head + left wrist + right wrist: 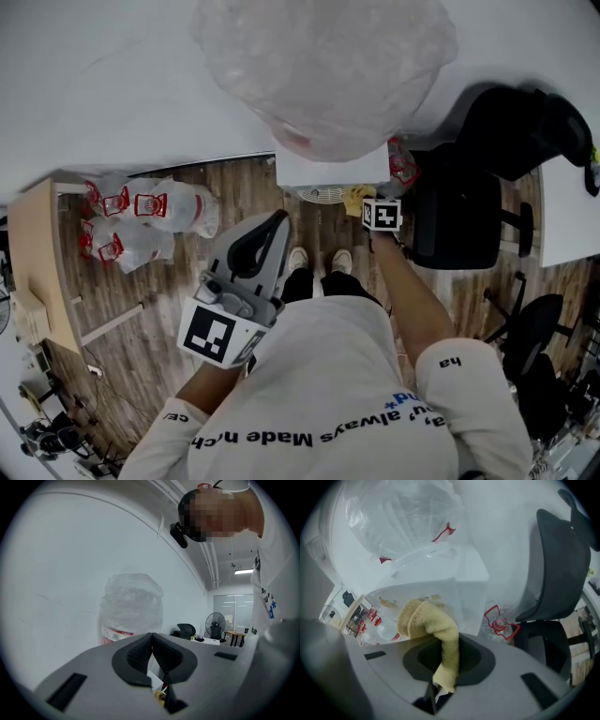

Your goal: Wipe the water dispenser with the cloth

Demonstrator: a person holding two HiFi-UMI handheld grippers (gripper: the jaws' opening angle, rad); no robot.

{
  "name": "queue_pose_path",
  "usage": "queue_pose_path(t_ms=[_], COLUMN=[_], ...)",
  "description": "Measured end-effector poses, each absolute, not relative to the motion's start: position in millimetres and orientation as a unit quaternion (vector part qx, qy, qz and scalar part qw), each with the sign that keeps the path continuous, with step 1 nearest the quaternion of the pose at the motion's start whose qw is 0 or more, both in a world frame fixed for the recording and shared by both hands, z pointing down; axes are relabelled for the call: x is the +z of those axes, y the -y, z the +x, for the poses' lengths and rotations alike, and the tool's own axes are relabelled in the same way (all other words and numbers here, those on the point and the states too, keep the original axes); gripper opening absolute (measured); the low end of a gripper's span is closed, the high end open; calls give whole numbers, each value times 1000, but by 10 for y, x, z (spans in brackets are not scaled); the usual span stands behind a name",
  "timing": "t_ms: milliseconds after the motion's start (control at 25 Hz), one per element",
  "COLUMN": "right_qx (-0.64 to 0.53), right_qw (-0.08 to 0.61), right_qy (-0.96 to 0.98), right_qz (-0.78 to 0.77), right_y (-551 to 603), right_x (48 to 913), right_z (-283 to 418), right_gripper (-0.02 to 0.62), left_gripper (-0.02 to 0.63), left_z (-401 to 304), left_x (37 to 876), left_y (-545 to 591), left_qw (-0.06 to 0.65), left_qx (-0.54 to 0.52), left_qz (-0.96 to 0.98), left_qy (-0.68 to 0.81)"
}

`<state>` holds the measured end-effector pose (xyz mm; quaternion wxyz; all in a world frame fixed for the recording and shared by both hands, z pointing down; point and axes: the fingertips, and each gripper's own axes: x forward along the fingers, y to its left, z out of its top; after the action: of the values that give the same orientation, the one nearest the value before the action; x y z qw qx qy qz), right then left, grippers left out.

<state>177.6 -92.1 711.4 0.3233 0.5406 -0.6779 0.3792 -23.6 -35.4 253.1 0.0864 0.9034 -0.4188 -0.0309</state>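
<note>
Cloth (427,619) sits clamped in the right claw (443,660), bunched ahead toward the water dispenser (469,576), seemingly for wiping, while the left claw (152,645) hangs back closed and empty.

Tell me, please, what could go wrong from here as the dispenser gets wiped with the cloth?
1. The right gripper pinches only a narrow strip of the cloth; the bunched rest may pull free when dragged over the water dispenser.
2. Loose plastic wrap hangs off the bottle on top; the cloth could snag it.
3. The office chair stands close beside the dispenser, so a wide stroke may bump it.
</note>
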Motion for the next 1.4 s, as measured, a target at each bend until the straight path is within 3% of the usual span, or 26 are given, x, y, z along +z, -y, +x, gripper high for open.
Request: queue_pose_path(t_ms=[520,1400], right_qx=[364,352], right_qw=[329,347], right_qy=[668,675], right_qz=[560,548], right_y=[944,976], right_x=[7063,7517], right_z=[2204,2233], right_gripper=[57,57], left_gripper=[20,20], left_z=[-149,-185], left_x=[2547,3128], left_y=[334,366], left_qw=[89,114], left_qx=[-28,2], left_qz=[905,899], left_qy=[415,422])
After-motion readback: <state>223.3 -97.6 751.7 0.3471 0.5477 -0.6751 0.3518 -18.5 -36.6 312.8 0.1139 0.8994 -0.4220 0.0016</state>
